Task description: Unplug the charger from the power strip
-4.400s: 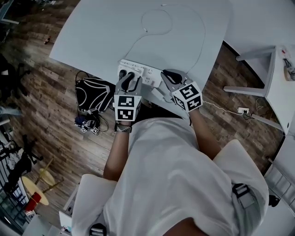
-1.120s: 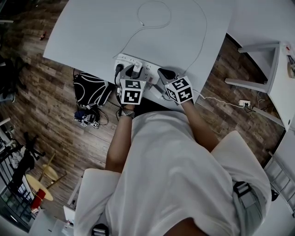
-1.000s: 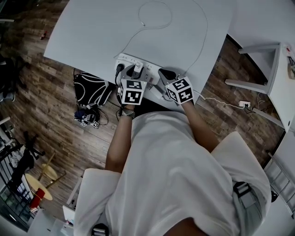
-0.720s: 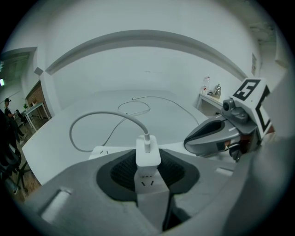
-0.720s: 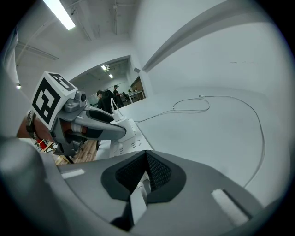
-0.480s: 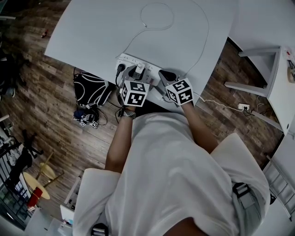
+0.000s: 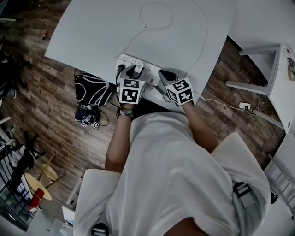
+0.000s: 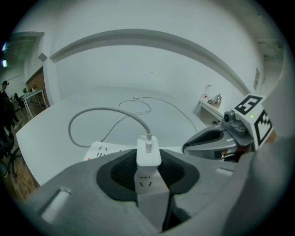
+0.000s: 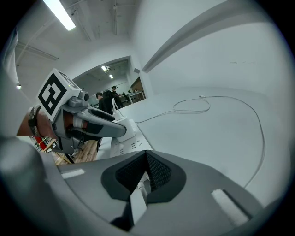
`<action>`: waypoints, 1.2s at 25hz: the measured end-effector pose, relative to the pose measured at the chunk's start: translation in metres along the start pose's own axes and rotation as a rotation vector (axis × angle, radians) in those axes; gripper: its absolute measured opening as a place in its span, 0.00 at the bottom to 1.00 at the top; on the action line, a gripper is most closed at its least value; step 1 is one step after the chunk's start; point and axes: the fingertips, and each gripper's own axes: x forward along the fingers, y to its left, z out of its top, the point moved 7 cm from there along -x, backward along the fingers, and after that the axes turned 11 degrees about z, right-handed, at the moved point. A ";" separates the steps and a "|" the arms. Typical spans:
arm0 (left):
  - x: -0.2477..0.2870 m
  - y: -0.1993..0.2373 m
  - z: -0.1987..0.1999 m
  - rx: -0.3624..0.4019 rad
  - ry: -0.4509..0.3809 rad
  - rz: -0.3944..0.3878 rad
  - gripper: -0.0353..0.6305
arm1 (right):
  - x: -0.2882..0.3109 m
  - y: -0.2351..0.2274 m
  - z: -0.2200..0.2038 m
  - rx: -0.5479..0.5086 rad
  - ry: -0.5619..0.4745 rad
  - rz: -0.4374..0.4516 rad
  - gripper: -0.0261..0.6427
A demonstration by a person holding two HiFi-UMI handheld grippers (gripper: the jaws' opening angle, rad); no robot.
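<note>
A white power strip lies at the near edge of the white table. A white charger stands on it, its cable curling away over the table. My left gripper is shut on the charger, one pad against each side. In the head view the left gripper sits over the strip's middle. My right gripper is at the strip's right end. In the right gripper view its jaws are closed on a thin white edge of the strip.
The cable makes a loop far out on the table. A black bag lies on the wooden floor to the left. A second white table and a floor socket are to the right. People stand far off.
Several seconds ago the left gripper hung open over the strip; it has since come down and closed on the charger. Over the last second both grippers have kept still.
</note>
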 end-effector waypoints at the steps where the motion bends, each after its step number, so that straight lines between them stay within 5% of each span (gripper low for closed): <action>1: -0.001 0.000 0.000 -0.007 0.003 -0.006 0.26 | 0.000 0.000 0.000 0.000 -0.001 0.000 0.04; 26: -0.001 0.004 0.001 -0.069 0.029 -0.069 0.27 | -0.002 -0.002 -0.001 0.018 -0.027 0.029 0.04; 30: 0.000 0.001 0.002 -0.032 0.028 -0.038 0.27 | -0.002 -0.003 -0.002 0.024 -0.025 0.028 0.04</action>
